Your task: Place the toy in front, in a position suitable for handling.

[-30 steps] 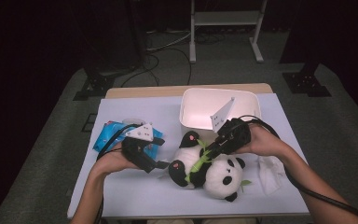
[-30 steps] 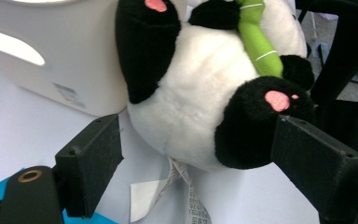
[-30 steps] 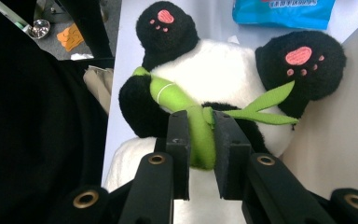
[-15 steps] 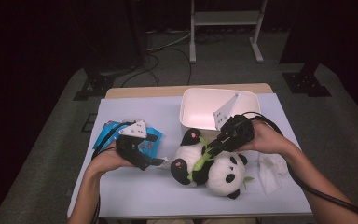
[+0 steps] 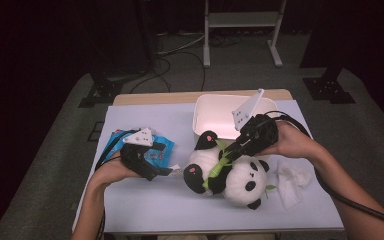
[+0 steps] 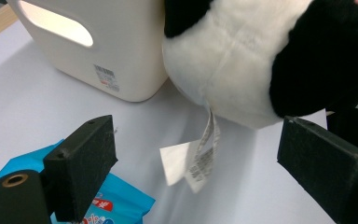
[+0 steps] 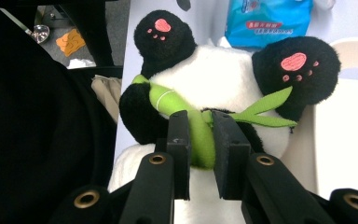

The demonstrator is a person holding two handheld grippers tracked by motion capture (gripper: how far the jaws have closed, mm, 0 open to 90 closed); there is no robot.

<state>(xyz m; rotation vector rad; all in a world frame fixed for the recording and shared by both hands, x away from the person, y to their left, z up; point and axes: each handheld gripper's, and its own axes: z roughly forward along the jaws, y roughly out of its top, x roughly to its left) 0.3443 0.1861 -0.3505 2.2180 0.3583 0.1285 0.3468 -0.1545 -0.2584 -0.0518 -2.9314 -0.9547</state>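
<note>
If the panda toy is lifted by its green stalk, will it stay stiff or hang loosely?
The panda toy looks soft, so it would probably sag. The right gripper pinches only the green stalk, which may stretch. It seems light for its size.

We note two black handheld grippers. The left gripper [image 5: 166,171] carries a grey three-cornered plate on top; its jaws end in blocky black pads [image 6: 81,165] with a matte, slightly grainy face. The right gripper [image 7: 200,140] has brass-coloured rivets along its black arms. Black cables trail from both. The person's forearms are bare, no sleeves in view.
</note>
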